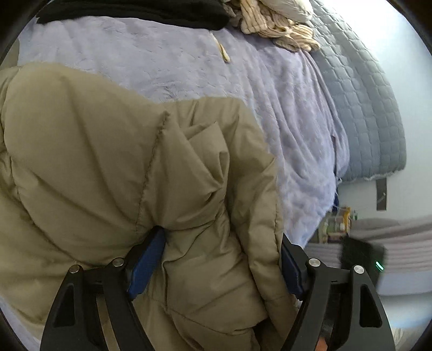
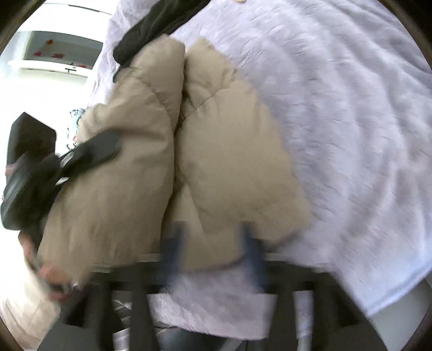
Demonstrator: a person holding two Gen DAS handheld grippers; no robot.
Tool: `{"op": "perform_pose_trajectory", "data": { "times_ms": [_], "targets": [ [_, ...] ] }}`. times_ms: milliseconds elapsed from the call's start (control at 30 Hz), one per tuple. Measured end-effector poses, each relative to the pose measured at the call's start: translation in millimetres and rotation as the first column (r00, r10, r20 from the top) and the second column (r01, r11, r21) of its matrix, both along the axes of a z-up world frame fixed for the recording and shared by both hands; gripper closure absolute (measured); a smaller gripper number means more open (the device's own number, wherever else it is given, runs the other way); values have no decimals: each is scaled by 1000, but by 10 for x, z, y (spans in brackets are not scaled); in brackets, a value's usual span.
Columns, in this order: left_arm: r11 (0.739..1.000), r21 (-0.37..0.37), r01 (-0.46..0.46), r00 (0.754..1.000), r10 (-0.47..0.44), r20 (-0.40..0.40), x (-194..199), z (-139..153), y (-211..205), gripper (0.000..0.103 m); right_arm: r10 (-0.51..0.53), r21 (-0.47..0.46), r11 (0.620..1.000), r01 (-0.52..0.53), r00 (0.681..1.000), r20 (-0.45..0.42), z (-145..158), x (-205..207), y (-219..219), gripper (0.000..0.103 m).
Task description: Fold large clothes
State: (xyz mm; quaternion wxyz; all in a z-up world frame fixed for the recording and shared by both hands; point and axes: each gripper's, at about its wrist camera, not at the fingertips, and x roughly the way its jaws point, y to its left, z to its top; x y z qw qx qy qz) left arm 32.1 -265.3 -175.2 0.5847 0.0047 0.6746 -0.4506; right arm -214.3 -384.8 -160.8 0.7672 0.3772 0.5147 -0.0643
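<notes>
Left wrist view: the khaki puffer jacket [image 1: 129,172] fills the left and centre of the frame, lying on a pale lavender fleece blanket [image 1: 189,62] spread over the bed. The left gripper [image 1: 224,259] sits at the lower centre with its blue-padded fingers [image 1: 147,259] spread wide; a bunched fold of the jacket lies between them, the pads at its sides, no clear pinch on the cloth. Whether the pads press it I cannot tell for certain; they read as released. Upper part of the frame: a black garment [image 1: 129,12] along the top edge, a cream striped garment [image 1: 272,24] beside it, and a grey-blue quilted cover [image 1: 359,89] curving down the right side. Right wrist view, heavily motion-blurred: the jacket [image 2: 167,151] is folded into two padded lobes side by side, centre-left of the frame, on the same blanket [image 2: 337,108]. The right gripper [image 2: 213,253] is at the lower centre, its blurred blue fingers [image 2: 172,251] apart, straddling the jacket's near edge; released as far as the blur allows. The left gripper [image 2: 89,151] shows at the left edge against the jacket's side, with a hand [image 2: 48,272] below it.
</notes>
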Motion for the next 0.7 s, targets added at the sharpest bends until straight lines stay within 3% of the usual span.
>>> {"op": "perform_pose_trajectory", "data": {
  "times_ms": [200,300,367,433,467,533,600,667,700],
  "targets": [
    [999,29,15,996,-17,87,-28,38,-246,24,95,66,992,-107,981,167,418,-293,214,20],
    [1000,-15,7,991,-5,131,-19,297,-256,24,157,24,986,-163,974,165,395,-58,464,20],
    [999,-41,-7,977,16,210,11,522,-186,24,172,-43,985,-167,976,136,338,138,558,23],
    [997,-35,-66,930,75,359,96,759,3,24,139,-133,984,-123,983,119,366,222,604,79],
    [995,-24,-100,907,101,410,142,813,84,24,124,-164,981,-105,986,109,380,193,586,91],
    [978,26,-207,833,162,530,307,839,356,24,59,-197,980,-35,992,114,392,106,491,92],
    [952,92,-291,784,182,594,466,712,562,24,3,-186,982,16,995,101,346,-16,345,92],
    [925,158,-344,779,188,598,610,504,676,24,-32,-177,983,45,997,72,263,-125,255,92],
    [918,169,-358,797,207,568,676,379,708,24,-47,-171,984,56,997,59,212,-155,245,92]
  ]
}}
